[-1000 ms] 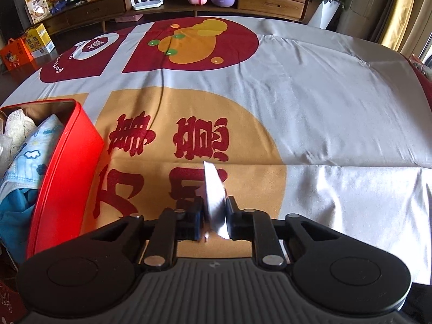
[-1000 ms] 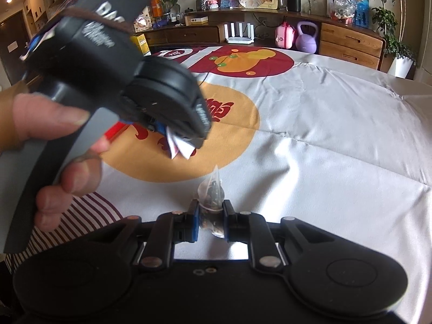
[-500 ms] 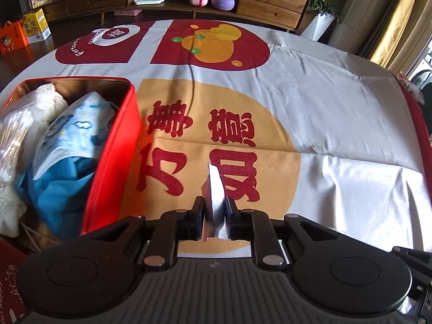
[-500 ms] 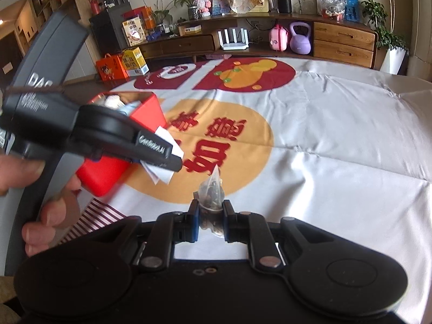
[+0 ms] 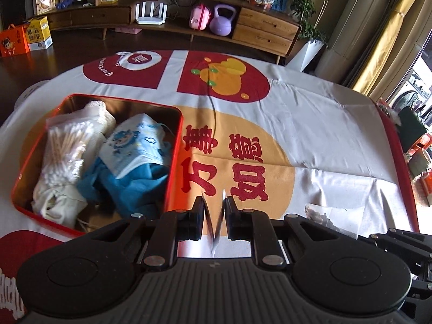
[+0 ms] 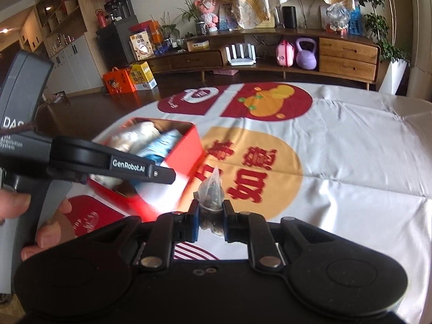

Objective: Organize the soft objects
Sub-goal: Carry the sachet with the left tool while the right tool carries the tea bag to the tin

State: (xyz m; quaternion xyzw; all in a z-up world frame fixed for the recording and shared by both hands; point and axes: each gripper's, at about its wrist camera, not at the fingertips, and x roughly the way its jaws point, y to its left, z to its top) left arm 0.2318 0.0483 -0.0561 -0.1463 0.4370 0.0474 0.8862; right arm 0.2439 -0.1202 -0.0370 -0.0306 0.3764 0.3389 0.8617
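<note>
Since a second ago, swung left and upward: red tin now almost wholly in the left wrist view instead of cut off at the frame edge. Left gripper nearly shut, pinching a thin white packet edge-on. Right gripper clamped on a clear pyramid tea bag above the tablecloth. Inside the tin: cotton swabs, patterned blue face masks, teal cloth. Readable: "GenRobot.AI" on the left gripper's arm, "DAS" on its grey handle.
</note>
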